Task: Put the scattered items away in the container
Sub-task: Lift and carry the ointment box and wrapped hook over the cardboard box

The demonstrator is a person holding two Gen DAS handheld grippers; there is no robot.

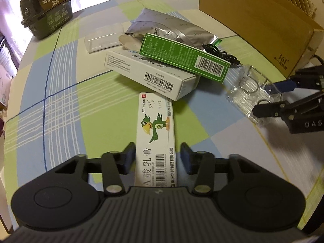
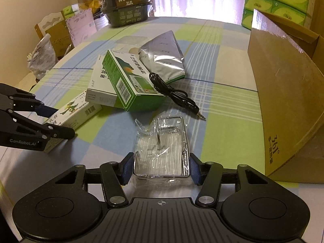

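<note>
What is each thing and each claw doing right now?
Left claw: around the parrot box, grip unclear.
Parrot box: flat, far end under the white box.
Right claw: straddling the clear packet.
Clear packet: flat on the table.
Green box: tilted on the white box.
Cardboard box: open.
Black cable: loosely coiled.

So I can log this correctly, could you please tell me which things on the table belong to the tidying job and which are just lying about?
Job:
- parrot box, between left claw
- clear packet, between right claw
- green box
- white box
- foil pouch
- black cable
- cardboard box, the container

Lying about:
- dark food tub
- tissue packs
</note>
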